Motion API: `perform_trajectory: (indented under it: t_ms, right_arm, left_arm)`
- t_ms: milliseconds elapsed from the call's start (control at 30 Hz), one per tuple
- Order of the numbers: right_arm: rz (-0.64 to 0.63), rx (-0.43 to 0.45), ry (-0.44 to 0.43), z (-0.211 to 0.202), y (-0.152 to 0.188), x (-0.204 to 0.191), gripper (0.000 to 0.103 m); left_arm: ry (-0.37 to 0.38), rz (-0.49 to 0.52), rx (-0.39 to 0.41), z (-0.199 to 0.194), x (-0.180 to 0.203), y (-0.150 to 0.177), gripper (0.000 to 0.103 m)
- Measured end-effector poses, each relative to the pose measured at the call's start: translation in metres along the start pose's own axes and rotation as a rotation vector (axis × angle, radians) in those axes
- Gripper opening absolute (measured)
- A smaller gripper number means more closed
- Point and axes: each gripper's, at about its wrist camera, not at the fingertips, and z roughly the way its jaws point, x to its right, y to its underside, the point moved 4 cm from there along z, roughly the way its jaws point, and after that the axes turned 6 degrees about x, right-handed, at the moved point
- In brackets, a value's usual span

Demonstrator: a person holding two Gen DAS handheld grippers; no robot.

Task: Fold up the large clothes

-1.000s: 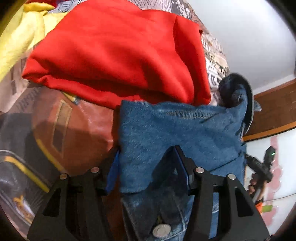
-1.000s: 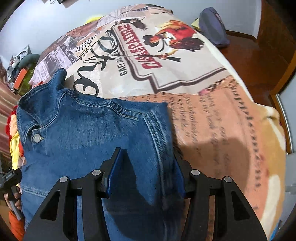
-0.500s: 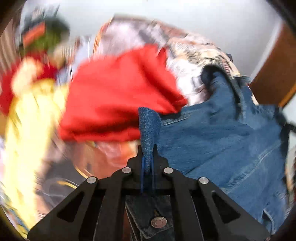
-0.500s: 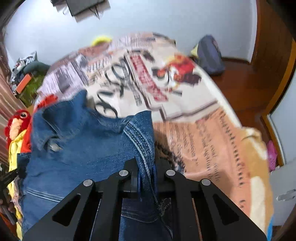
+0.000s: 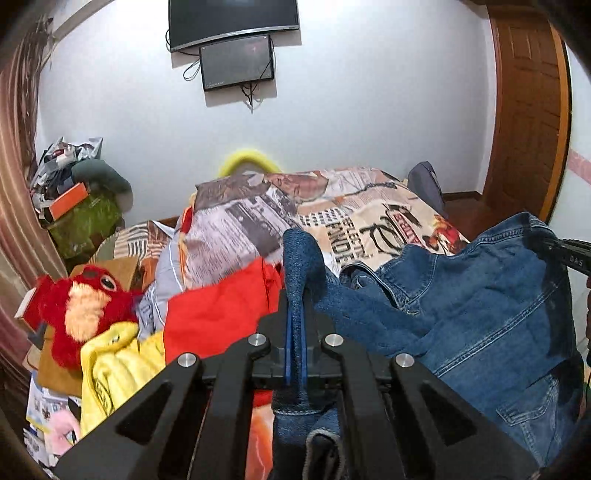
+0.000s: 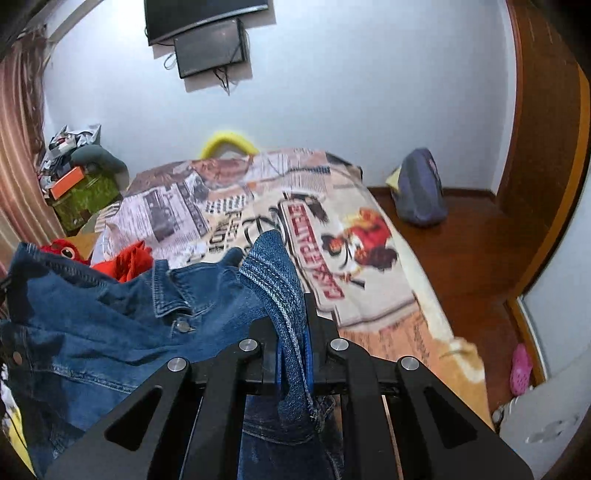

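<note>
Rough, heavy blue denim on the jacket [image 5: 480, 317] with shiny metal snaps, matte black plastic on both the left gripper [image 5: 295, 339] and right gripper [image 6: 295, 354], printed cotton bedspread [image 6: 369, 266], glossy reddish wood floor [image 6: 461, 251].

"casa" upside down in red banner lettering on the bedspread [image 6: 373, 291], other print unreadable

Home bedroom: printed bedspread [image 6: 369, 288], wall television [image 5: 232, 18], plush toy [image 5: 79, 306], wooden door [image 5: 524, 110].
</note>
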Motion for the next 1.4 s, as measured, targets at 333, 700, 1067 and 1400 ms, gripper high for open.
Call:
perform_trajectory:
  t_ms: [333,700,1067,1400]
  right_arm:
    - [-0.011,-0.115,0.090,0.091,0.000,0.019,0.008]
    - [0.195,-0.285,0.076,0.148,0.056,0.066,0.023]
    - [0.036,-0.271,0.117,0.092,0.035,0.047,0.034]
    - [-0.082,-0.147,0.085,-0.011,0.007,0.021,0.049]
  left_arm:
    - [-0.121,-0.095,-0.191,0.116,-0.052,0.029,0.003]
    - [-0.202,-0.116,-0.371,0.170,-0.083,0.102,0.014]
    - [-0.171,-0.071,-0.295,0.112,-0.067,0.067,0.024]
    - [-0.098,-0.019,-0.120,0.007,-0.042,0.024,0.048]
